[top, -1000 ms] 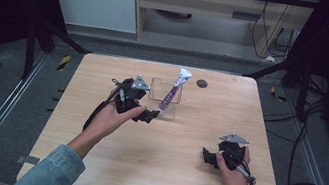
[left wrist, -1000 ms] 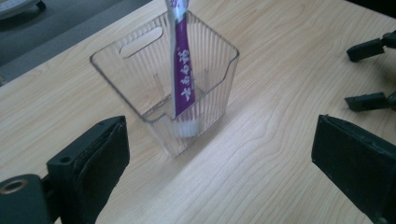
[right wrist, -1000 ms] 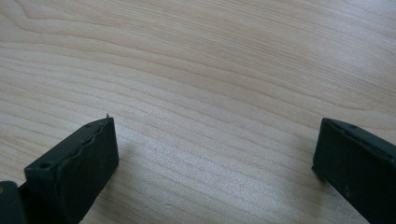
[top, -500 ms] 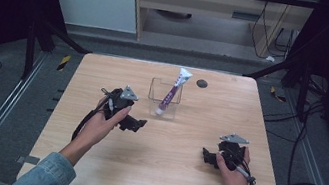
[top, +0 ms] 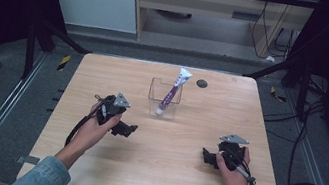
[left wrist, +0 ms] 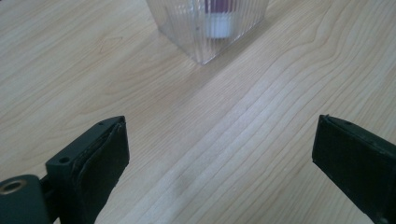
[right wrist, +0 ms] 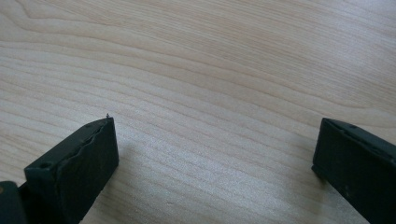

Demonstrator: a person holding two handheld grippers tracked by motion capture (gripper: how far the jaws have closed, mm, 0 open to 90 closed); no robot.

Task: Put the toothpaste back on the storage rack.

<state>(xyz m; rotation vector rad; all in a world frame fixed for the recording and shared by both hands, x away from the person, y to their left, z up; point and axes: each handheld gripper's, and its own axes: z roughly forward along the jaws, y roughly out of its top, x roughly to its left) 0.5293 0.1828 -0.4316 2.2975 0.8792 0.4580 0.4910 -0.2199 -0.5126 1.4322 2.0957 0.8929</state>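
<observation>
In the high view, a purple and white tube (top: 172,92) stood cap-down, leaning, inside a clear ribbed container (top: 154,102) just above the centre of the wooden worktop (top: 211,105). The left gripper (top: 128,129), at the centre left of the frame, sat below and to the left of the container, near it but not touching, with jaws spread wide and empty; its own view showed the container's base (left wrist: 201,35) at the top edge. The right gripper (top: 204,155), at the lower right, was also wide open, holding nothing, well apart from the tube.
</observation>
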